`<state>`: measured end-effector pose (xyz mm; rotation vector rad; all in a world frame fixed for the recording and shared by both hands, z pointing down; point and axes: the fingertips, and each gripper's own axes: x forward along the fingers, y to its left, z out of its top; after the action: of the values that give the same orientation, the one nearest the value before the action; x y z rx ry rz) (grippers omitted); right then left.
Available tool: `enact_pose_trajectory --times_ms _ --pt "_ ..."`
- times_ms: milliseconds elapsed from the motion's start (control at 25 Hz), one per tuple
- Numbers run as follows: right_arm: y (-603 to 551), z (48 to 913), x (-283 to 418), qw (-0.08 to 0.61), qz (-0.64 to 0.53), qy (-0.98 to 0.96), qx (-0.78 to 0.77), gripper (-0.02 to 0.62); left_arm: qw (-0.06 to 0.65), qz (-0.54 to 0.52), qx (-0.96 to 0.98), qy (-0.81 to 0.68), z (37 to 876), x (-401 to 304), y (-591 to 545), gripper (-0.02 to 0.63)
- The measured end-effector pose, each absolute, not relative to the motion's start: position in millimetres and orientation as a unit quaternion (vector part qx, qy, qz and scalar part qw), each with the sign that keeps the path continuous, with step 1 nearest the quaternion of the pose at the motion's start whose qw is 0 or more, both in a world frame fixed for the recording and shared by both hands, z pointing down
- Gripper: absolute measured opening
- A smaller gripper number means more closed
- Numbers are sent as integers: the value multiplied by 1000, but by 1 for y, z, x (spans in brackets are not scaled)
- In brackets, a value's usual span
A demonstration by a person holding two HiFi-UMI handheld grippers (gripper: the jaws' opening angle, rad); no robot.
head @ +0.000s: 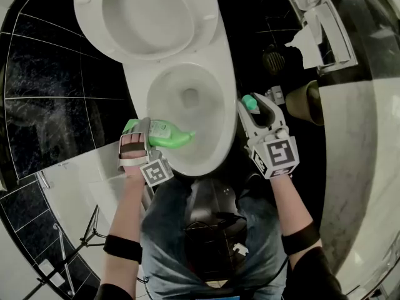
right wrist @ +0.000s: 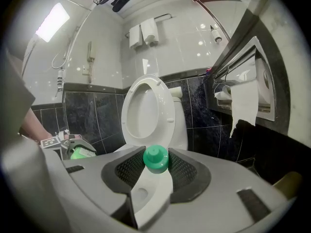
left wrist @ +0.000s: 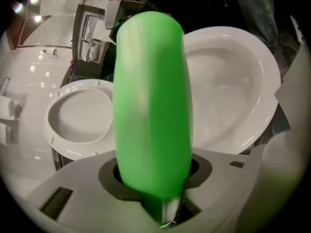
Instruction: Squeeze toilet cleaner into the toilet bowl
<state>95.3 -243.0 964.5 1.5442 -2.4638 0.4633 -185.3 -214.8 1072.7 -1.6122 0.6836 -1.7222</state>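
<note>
Toilet cleaner bottle, green, clamped across its body by the left gripper and lying roughly level; its nozzle end reaches over the near rim of the toilet bowl. Bowl interior white, its outlet visible at the bottom; seat raised. Right gripper, just beside the bowl's opposite edge, closed on the green cap, apart from the bottle.

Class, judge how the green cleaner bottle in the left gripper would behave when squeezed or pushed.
The green cleaner bottle looks like thin plastic, so it probably yields to squeezing. Its glossy, rounded body may slip in the left gripper. With its cap in the right gripper, tipping likely spills cleaner.
</note>
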Motion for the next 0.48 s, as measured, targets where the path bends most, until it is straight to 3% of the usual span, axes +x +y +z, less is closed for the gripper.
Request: enact_pose_trajectory --times_ms 480 --pt "-248 976 106 103 156 -829 527 150 321 -666 -628 242 1089 -178 -213 192"
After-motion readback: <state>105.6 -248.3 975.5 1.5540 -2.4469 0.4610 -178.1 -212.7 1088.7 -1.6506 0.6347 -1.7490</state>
